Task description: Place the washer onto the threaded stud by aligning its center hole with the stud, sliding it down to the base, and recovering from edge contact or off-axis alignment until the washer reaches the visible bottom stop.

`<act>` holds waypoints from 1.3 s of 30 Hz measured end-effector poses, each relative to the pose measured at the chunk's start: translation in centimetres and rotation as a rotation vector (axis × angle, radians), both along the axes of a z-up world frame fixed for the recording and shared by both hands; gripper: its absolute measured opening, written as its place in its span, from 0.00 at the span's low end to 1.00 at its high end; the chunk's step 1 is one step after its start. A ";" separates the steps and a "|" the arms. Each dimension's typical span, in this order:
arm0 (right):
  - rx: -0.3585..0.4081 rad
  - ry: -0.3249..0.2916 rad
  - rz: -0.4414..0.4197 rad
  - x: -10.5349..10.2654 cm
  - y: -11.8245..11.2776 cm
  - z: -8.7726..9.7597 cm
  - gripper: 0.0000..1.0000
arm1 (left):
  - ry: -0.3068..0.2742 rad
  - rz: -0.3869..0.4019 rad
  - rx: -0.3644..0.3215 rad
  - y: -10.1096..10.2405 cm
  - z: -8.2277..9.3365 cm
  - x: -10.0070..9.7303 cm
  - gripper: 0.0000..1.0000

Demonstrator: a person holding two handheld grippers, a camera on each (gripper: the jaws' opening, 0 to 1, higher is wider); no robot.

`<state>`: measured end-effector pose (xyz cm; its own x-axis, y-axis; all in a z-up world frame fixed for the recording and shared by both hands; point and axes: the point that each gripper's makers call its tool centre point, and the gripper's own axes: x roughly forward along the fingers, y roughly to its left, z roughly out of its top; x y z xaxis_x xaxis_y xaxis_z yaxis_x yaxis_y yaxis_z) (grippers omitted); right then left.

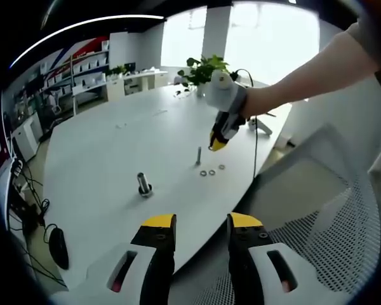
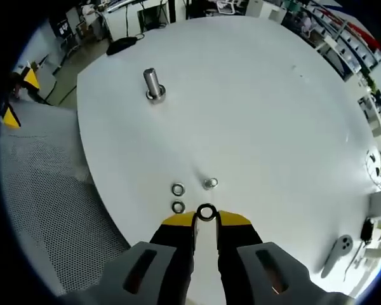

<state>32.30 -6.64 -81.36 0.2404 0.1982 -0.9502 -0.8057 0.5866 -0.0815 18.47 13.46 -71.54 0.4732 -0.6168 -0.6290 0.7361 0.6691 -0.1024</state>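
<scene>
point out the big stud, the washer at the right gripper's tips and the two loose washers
big stud [image 2: 153, 83], right gripper view, on its shaft
washer at the tips [image 2: 206, 212], right gripper view, on its ring
loose washers [image 2: 178, 189], right gripper view, on the farther one's ring

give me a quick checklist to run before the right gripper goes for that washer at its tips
1. Target washer lies flat on the table, just ahead of the right gripper: ok.
2. Right jaws open, with a gap between them: ok.
3. Washer actually between the jaws: cannot tell, it sits at the tip line.
4. Two spare washers lie apart from the target one: ok.
5. Thin stud stands upright close by, seen end-on: ok.
6. Left gripper is open, near the table edge, away from the parts: ok.
</scene>
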 end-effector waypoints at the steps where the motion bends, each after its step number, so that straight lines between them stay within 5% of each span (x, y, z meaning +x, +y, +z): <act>1: 0.003 -0.002 0.004 0.0 0.2 0.1 0.14 | 0.000 0.000 0.001 0.0 0.0 0.0 0.30; 11: -0.022 -0.097 0.083 1.5 1.7 0.5 0.14 | -0.002 -0.004 0.006 0.0 0.0 0.0 0.30; 39: -0.063 -0.028 0.069 1.7 1.5 -1.7 0.14 | 0.007 -0.010 -0.007 -0.2 0.0 -0.1 0.30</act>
